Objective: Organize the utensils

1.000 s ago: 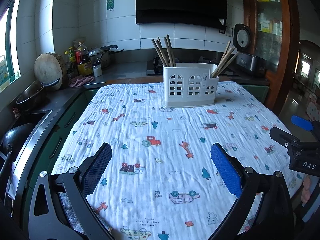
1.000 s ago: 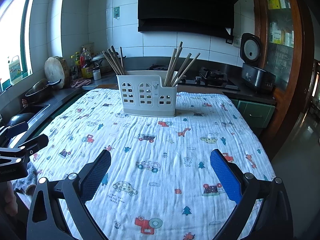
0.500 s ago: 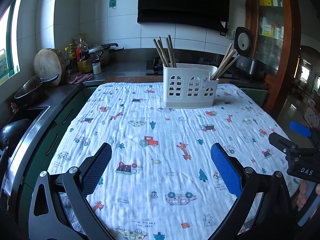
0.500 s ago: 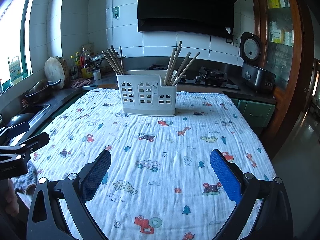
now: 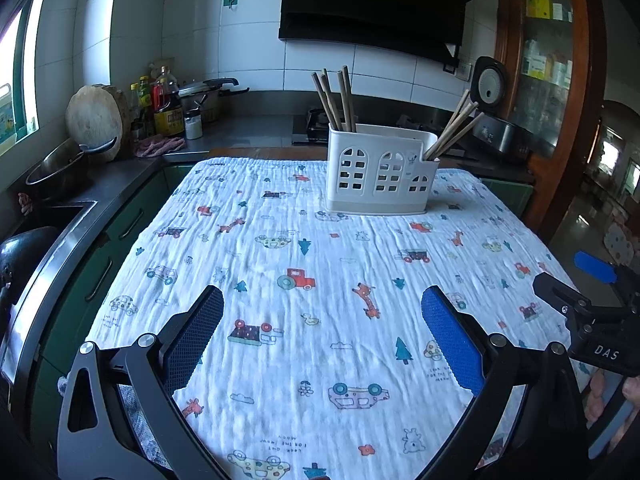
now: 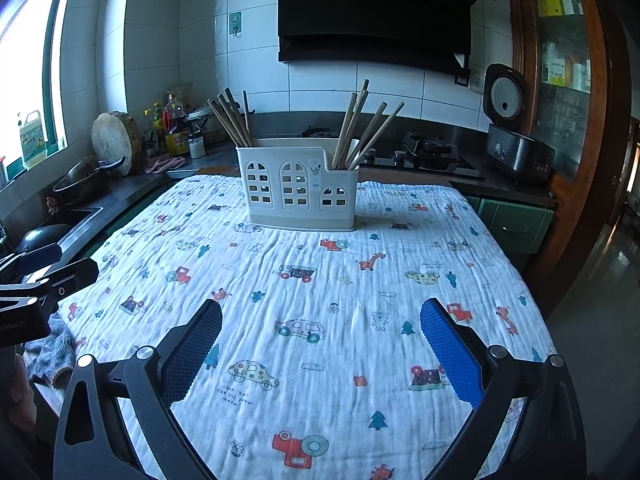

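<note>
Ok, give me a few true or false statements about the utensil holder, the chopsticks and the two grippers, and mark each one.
1. The white utensil holder stands upright on the patterned cloth. True.
2. All the chopsticks sit in one compartment. False: one bunch of chopsticks is at the holder's left end and another bunch at its right end.
3. The left gripper is open with nothing between its fingers. True.
4. The right gripper is holding a chopstick. False: it is open and empty.
5. Loose chopsticks lie on the cloth in front of the holder. False: none show on the cloth; all visible ones are in the holder.
</note>
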The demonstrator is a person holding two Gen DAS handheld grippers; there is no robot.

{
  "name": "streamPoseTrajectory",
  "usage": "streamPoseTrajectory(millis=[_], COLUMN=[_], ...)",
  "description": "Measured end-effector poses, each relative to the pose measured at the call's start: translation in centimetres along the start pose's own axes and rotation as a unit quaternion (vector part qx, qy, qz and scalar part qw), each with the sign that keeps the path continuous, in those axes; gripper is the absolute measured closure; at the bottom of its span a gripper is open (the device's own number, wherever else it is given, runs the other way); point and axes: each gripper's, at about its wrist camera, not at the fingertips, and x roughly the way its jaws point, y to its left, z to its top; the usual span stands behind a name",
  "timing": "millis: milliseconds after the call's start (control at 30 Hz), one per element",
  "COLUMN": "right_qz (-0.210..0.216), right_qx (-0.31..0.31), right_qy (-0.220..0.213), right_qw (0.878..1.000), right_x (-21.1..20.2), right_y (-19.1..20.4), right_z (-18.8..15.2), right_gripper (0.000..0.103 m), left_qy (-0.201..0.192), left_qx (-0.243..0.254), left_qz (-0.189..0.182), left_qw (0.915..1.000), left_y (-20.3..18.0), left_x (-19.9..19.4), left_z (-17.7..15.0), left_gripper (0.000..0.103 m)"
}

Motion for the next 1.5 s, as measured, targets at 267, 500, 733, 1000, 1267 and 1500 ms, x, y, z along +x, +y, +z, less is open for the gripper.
streamPoseTrajectory(millis=[267,500,733,1000,1267,1500], right_qz=[0.002,0.005,0.004,0.007,0.006,0.007], right_qx=[-0.004,-0.005,-0.005,-0.007,-0.006,-0.006], right_qy=[0.001,0.003,0.004,0.007,0.007,0.006], right_qw=[1.0,1.0,1.0,1.0,1.0,1.0], right_x=[0.16,0.29,0.45,0.65,0.74,0.68], right_y=[0.37,0.52,0.54,0.7,0.73,0.77], right_z=[0.05,-0.06,-0.1,-0.13,-0.21,-0.32], right_gripper=[0.007,0.007,0.007,0.007,0.007,0.007], left_qy=[0.001,0.003,0.004,0.004,0.004,0.004], left_qx=[0.001,0.0,0.002,0.002,0.003,0.003], left_qz=[-0.002,-0.003,-0.004,-0.003,-0.004,-0.005], left_qw=[1.0,1.0,1.0,1.0,1.0,1.0], left_y=[-0.06,-0.03,-0.11,-0.04,-0.12,-0.19], left_x=[0.09,0.27,0.4,0.38,0.37,0.35], left_z=[0.02,-0.02,-0.06,-0.14,-0.17,-0.2], left_gripper=[0.005,0.005,0.005,0.005,0.005,0.005])
